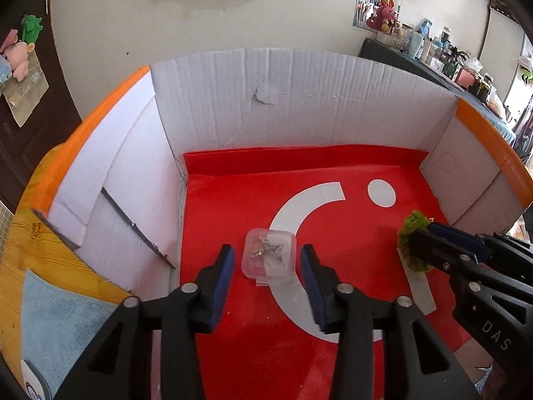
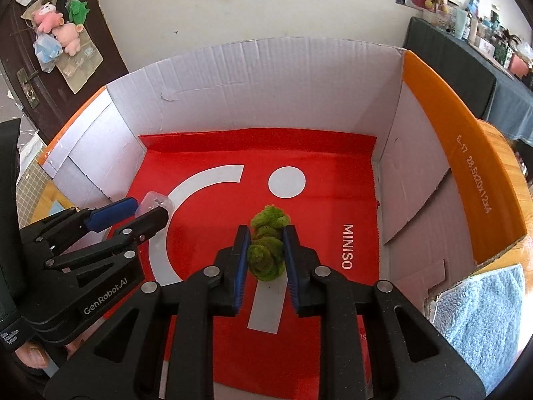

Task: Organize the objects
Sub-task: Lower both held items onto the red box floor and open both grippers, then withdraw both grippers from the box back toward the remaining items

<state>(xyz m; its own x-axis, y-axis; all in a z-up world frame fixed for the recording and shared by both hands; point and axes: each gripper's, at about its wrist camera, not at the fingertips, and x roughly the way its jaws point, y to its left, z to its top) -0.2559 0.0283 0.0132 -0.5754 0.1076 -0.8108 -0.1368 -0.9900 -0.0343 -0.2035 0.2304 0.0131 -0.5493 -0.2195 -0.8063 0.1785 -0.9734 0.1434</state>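
A small clear plastic box (image 1: 268,257) with metal bits inside lies on the red liner (image 1: 233,350) of a white cardboard box (image 1: 283,100). My left gripper (image 1: 266,270) is open, its pads either side of the clear box and apart from it. It also shows in the right wrist view (image 2: 133,215), with the clear box (image 2: 155,202) beyond it. My right gripper (image 2: 266,250) is shut on a green fuzzy bundle (image 2: 266,250) over the liner (image 2: 316,333). In the left wrist view that gripper (image 1: 418,243) holds the bundle (image 1: 411,230) at the right.
The cardboard box has orange flaps (image 2: 466,173) and stands on a wooden table (image 1: 43,260). Light blue towels lie at its left (image 1: 56,326) and right (image 2: 483,316). A cluttered dark table (image 1: 443,63) and plush toys on a door (image 2: 60,30) stand behind.
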